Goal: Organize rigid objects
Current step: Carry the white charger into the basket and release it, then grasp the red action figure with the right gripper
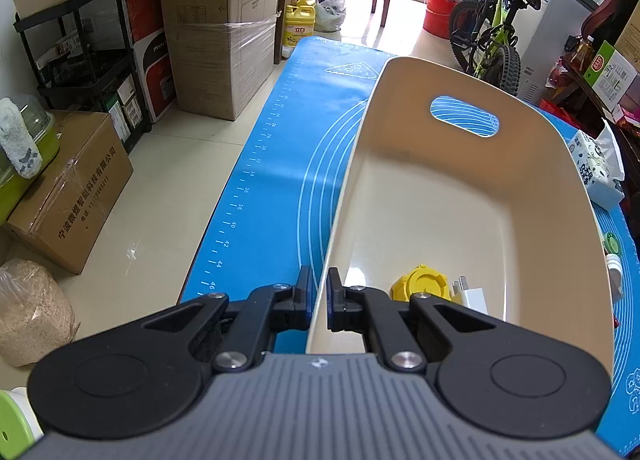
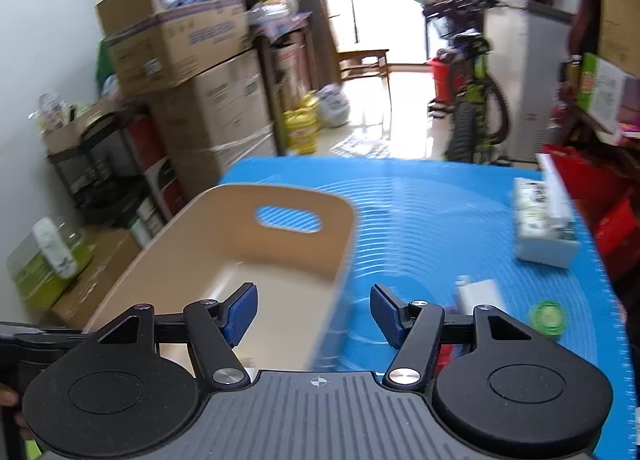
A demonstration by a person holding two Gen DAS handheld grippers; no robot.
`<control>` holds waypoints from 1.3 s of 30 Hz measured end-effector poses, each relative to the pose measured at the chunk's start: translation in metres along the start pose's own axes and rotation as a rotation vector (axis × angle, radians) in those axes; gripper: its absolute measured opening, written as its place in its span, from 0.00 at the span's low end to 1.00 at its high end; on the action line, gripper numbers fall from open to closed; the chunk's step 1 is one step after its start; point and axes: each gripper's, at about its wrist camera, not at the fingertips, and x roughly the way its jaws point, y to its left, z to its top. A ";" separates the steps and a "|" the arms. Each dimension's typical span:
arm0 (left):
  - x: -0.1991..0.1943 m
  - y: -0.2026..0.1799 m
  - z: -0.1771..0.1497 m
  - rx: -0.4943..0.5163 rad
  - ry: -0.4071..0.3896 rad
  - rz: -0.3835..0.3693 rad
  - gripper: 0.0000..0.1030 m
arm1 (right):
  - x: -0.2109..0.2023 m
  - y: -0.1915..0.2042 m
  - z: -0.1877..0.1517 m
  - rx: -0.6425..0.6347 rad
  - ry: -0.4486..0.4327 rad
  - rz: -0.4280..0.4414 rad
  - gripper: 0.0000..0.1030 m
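A cream plastic basket with a handle slot stands on the blue mat. My left gripper is shut on the basket's left rim. Inside the basket lie a yellow round piece and a white plug adapter. In the right wrist view, which is blurred, my right gripper is open and empty above the basket's right wall. A white charger and a green round lid lie on the mat to its right.
A tissue pack lies at the mat's right side, also seen in the left wrist view. Cardboard boxes and a black shelf cart stand on the floor to the left. A bicycle stands beyond the table.
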 end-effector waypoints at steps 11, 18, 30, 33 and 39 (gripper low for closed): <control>0.000 -0.001 0.000 0.000 0.000 0.001 0.08 | 0.017 -0.064 -0.034 0.004 0.064 -0.147 0.68; 0.000 -0.001 0.000 0.002 0.000 0.002 0.08 | 0.051 -0.067 -0.055 -0.069 0.132 -0.148 0.64; 0.000 -0.001 0.000 0.002 0.000 0.002 0.08 | 0.086 -0.053 -0.069 -0.188 0.199 -0.148 0.54; 0.000 -0.001 0.000 0.002 0.000 0.002 0.08 | 0.096 -0.049 -0.068 -0.245 0.208 -0.163 0.53; 0.000 -0.001 0.000 0.002 0.000 0.003 0.08 | 0.118 -0.048 -0.066 -0.289 0.247 -0.210 0.43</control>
